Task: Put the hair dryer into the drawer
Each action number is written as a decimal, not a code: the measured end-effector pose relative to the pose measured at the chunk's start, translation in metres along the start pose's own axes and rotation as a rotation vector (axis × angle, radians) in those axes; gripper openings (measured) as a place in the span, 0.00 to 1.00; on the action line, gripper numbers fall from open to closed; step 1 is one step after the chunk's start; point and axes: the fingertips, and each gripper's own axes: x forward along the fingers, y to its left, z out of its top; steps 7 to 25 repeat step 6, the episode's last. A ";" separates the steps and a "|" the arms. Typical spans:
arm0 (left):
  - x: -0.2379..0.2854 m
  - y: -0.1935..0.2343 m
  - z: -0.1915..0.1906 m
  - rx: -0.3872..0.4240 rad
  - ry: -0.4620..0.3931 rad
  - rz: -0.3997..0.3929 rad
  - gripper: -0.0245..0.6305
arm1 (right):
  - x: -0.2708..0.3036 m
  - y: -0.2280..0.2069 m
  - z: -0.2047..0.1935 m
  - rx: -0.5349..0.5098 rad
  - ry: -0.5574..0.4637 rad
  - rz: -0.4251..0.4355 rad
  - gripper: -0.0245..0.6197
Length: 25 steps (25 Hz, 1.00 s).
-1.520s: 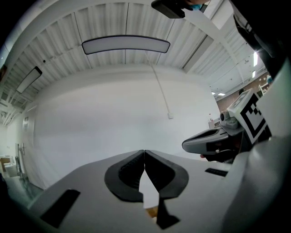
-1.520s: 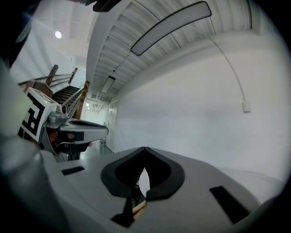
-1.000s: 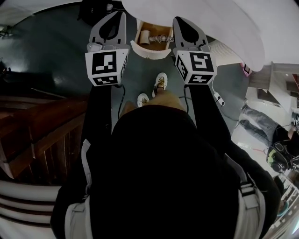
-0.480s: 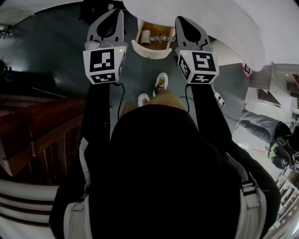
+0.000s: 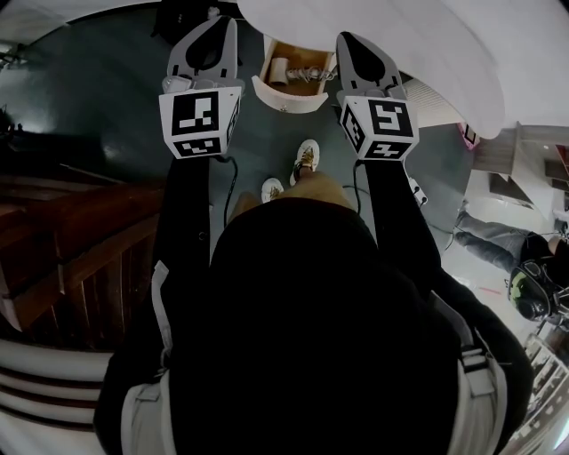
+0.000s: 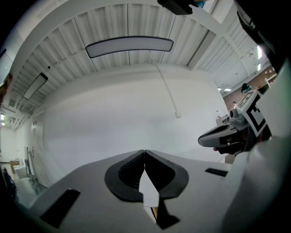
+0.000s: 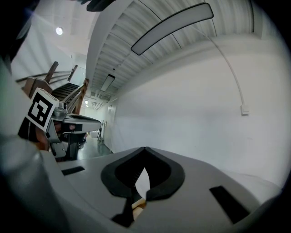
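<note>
The left tongs (image 6: 144, 152) and the right tongs (image 7: 145, 149) are both sitting closed tip to tip, gripping nothing, and are pointing level at a white wall (image 6: 113, 118). The open drawer (image 5: 286, 94) is lying below and between them. It is holding pale things too small to tell whether the hair dryer is among them.

In the head view, the left tongs (image 5: 231, 21) now sit slightly higher and a little further left than a second ago. Their marker cube (image 5: 200, 123) is raised with them. The gap across to the right tongs (image 5: 341, 37) is a touch wider.
</note>
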 end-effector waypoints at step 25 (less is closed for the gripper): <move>-0.003 0.000 -0.004 -0.007 0.005 0.002 0.06 | -0.001 0.002 -0.001 0.003 -0.001 0.003 0.08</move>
